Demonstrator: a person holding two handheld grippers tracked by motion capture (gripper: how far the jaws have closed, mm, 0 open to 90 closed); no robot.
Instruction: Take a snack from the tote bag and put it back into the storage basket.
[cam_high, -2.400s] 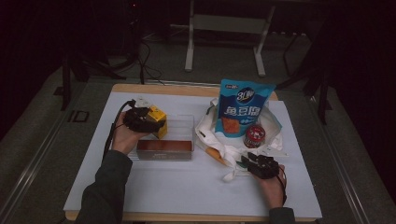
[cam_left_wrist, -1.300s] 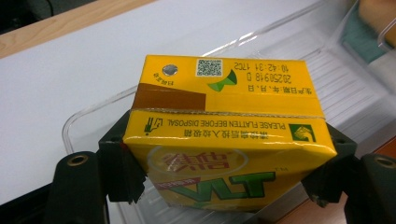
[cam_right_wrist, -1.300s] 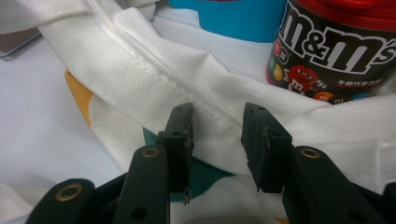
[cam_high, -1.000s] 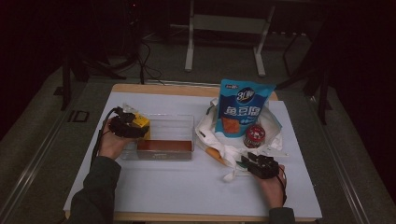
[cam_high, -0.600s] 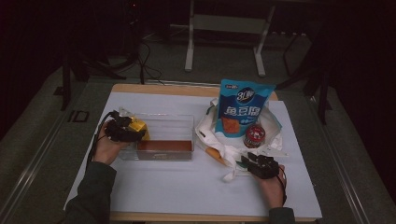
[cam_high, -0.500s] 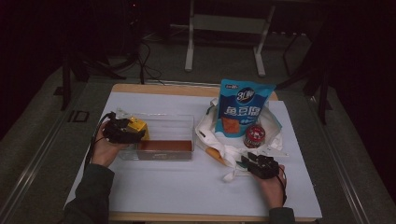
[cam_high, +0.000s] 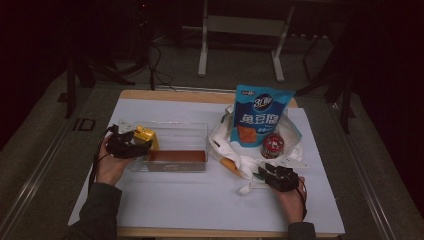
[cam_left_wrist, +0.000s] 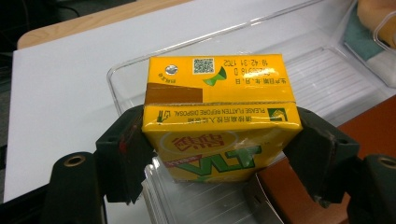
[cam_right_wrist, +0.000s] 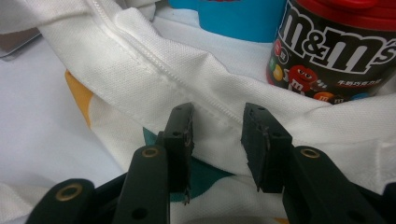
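At the left of the tabletop (cam_high: 165, 200), the left gripper (cam_high: 131, 145) has a yellow drink carton (cam_left_wrist: 219, 121) between its jaws at the left end of a clear plastic bin (cam_high: 192, 131). In the left gripper view the pads sit against both short sides of the carton, which lies tilted over the bin's ribbed floor; the jaws have just been closing a little with the carton between them. A flat brown box (cam_high: 176, 156) lies inside the bin along its near wall, just right of the carton. Right of the bin a white cloth bag (cam_high: 235, 160) is spread out, with a blue snack pouch (cam_high: 260, 115) standing upright in it and a dark candy jar with a red lid (cam_high: 273, 145) just in front of the pouch. At the near right, the right gripper (cam_right_wrist: 215, 135) stands partly open, its jaws on either side of a seam of the bag's cloth; whether the pads press on the cloth I cannot tell
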